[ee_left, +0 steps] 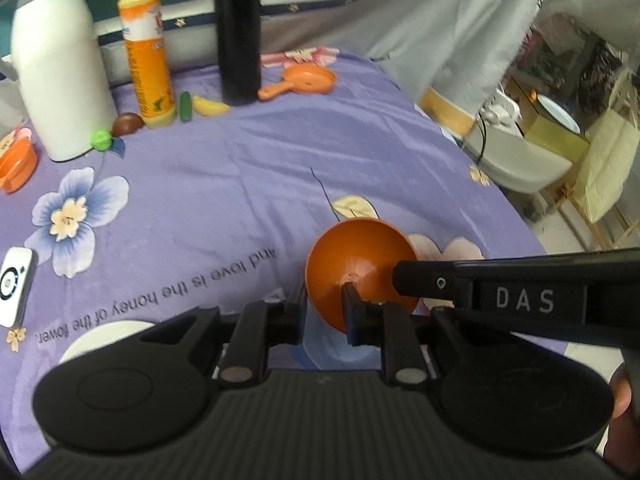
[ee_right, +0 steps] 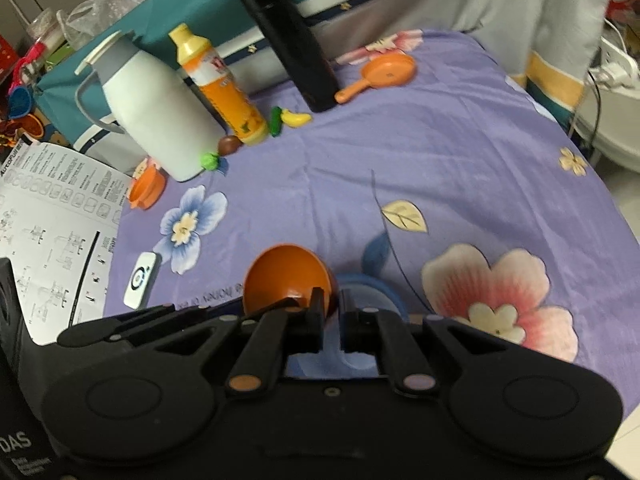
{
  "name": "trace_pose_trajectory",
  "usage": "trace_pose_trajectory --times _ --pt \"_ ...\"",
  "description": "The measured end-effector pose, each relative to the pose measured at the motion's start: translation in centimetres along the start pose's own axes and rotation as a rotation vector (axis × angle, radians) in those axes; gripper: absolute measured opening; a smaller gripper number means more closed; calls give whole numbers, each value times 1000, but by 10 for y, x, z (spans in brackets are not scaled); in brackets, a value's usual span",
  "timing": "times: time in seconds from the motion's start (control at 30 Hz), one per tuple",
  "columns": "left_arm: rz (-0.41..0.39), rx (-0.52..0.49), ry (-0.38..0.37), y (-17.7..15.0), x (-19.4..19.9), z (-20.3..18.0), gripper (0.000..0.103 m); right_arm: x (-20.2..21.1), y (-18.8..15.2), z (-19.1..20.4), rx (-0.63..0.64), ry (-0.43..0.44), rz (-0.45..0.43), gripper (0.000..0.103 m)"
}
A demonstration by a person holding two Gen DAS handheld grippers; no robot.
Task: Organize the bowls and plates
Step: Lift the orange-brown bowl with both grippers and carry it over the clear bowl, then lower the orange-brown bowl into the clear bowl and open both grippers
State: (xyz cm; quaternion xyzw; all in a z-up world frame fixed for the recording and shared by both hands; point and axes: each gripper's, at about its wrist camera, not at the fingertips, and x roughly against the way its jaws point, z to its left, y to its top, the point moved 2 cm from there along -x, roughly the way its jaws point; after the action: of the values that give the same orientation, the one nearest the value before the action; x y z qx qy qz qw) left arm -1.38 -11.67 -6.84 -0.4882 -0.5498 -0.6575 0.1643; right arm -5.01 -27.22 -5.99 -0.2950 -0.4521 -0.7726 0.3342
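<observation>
My left claw (ee_left: 324, 312) is clamped on the orange bowl (ee_left: 356, 268): one finger sits inside the cup against its bottom, the other runs outside its wall, and the bowl is tipped on edge with its open mouth turned back toward my left camera. From the right, my right claw (ee_right: 331, 320) comes in beside it; in the left view its black arm crosses the lower right and its tip reaches the bowl's right rim. In the right view that claw's jaws stand nearly together with only a thin slit between them, and the bowl sits just left of and ahead of its left finger; whether that finger actually pinches the rim I cannot tell. Just ahead of the right claw, to the right of the bowl, something blue (ee_right: 368, 288) lies low on the cloth, too blurred to name.

Everything rests on a table under a purple flowered cloth (ee_left: 248, 168). Far ahead of both claws stand a white jug (ee_left: 60, 76), an orange and yellow bottle (ee_left: 148, 52) and a tall black flask (ee_left: 238, 32). Beside the flask's foot, a small orange toy pan (ee_left: 308, 80) lies. A second orange dish (ee_left: 16, 164) sits at the far left, near the jug. A white remote (ee_left: 14, 284) lies well to the left of my left claw, and a white round thing (ee_left: 108, 338) shows just under that claw's left side.
</observation>
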Motion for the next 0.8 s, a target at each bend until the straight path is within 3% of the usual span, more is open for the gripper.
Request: trace_pose_trajectory --times 0.8 --pt "101 -44 0 -14 -35 -11 17 -22 -21 -29 -45 -14 74 8"
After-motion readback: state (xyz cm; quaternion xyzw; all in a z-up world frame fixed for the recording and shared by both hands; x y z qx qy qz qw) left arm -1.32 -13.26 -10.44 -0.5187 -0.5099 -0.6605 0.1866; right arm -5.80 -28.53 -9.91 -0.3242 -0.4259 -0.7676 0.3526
